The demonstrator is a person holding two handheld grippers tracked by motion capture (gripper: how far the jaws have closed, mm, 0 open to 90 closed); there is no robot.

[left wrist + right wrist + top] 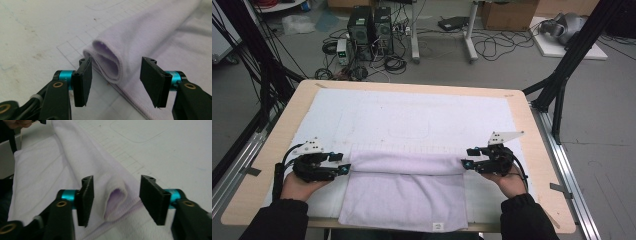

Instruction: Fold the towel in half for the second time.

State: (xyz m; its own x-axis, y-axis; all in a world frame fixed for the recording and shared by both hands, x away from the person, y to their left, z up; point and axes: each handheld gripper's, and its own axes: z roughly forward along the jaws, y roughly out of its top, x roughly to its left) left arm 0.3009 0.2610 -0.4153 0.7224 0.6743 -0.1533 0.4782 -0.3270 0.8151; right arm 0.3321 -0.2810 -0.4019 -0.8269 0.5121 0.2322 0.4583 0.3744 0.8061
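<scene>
Left gripper (346, 169) and right gripper (465, 164), jaws open, sit at opposite ends of rolled fold of pale lilac fleece towel (407, 185) on white mat (422, 115).

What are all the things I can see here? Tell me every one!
towel: one, pale lilac, near edge of the table, its far part rolled into a fold between the two tongs
mat: one, white with faint printed lines, covering most of the table top
table: one, light wood, in the middle of the room
computer towers: two, black, on the floor beyond the table among cables
cardboard box: one, brown, on the floor far right
frame posts: black, either side of the table
left tongs: one, black with teal, open at the fold's left end
right tongs: one, black with teal, open at the fold's right end
sleeves: two, black, bottom edge
</scene>
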